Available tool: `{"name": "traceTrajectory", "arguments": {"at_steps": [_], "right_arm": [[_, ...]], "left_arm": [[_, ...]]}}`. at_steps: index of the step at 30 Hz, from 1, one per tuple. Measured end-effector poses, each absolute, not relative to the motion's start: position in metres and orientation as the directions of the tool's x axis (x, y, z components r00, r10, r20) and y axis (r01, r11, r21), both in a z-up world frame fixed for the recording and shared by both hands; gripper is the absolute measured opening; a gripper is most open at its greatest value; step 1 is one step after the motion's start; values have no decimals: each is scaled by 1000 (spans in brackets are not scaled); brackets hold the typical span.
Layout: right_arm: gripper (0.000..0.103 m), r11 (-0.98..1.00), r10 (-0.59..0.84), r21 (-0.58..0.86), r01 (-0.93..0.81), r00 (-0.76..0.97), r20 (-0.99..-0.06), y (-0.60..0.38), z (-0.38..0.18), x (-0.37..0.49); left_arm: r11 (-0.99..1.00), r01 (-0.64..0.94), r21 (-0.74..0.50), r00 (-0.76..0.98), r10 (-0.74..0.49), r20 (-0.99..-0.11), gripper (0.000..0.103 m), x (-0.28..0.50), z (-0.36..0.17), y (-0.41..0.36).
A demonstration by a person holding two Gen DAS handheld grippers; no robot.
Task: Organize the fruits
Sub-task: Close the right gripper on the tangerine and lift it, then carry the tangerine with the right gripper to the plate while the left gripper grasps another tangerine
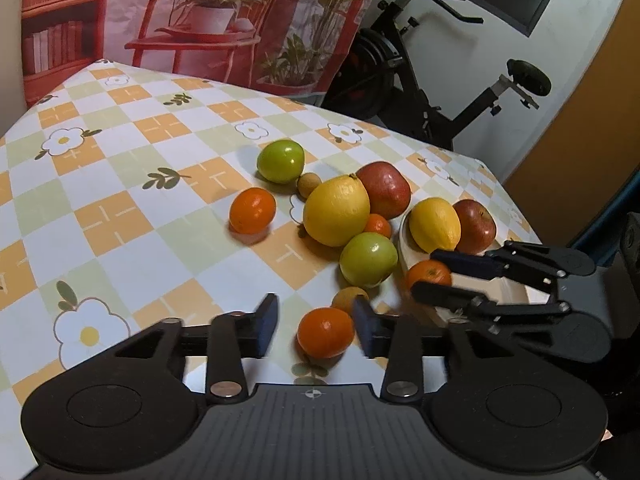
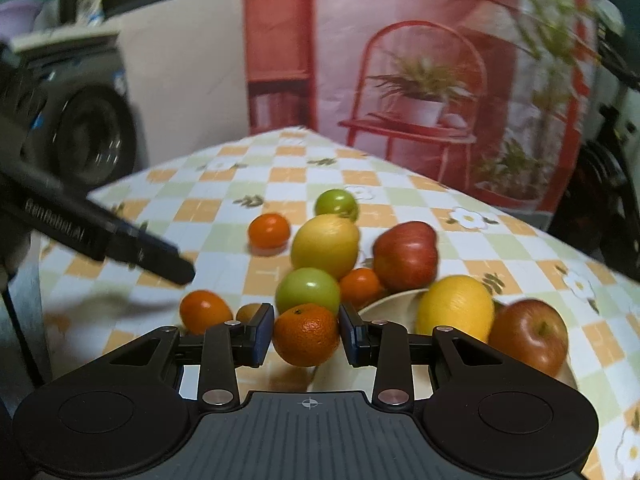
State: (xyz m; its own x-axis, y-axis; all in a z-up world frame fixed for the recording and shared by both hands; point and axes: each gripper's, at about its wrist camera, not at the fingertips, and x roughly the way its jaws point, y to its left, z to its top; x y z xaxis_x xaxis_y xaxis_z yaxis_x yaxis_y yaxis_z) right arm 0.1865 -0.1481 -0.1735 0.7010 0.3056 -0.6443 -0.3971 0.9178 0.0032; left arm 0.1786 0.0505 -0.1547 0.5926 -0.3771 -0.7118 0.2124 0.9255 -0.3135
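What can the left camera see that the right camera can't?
Only the left camera shows the exercise bike and a tiny brown fruit beside the far green one.

Only the right camera shows the washing machine.

Both show the checked tablecloth, the big lemon, the plate with a lemon and apple on it, and the right gripper holding a mandarin.

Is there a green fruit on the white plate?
No, the white plate holds only a yellow lemon, a red apple and an orange tangerine.
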Motion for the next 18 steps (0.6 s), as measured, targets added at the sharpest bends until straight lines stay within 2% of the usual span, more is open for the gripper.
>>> {"name": "traceTrajectory", "arguments": {"at_steps": [4,9,18], "right_arm": [[32,936,296,41,-348,723,-624,-162,-170,180],[32,949,283,66,-309,739,-611,-177,-170,170],[32,964,261,117,-241,754,-602,-198,-176,159]], "left_arm": [[926,213,-313,576,-378,-725,48,180,-158,46],[925,214,-315,558,-381,-738,55,183,-164,40],[933,206,-295,534,-360,-765,56,190,-176,31]]}}
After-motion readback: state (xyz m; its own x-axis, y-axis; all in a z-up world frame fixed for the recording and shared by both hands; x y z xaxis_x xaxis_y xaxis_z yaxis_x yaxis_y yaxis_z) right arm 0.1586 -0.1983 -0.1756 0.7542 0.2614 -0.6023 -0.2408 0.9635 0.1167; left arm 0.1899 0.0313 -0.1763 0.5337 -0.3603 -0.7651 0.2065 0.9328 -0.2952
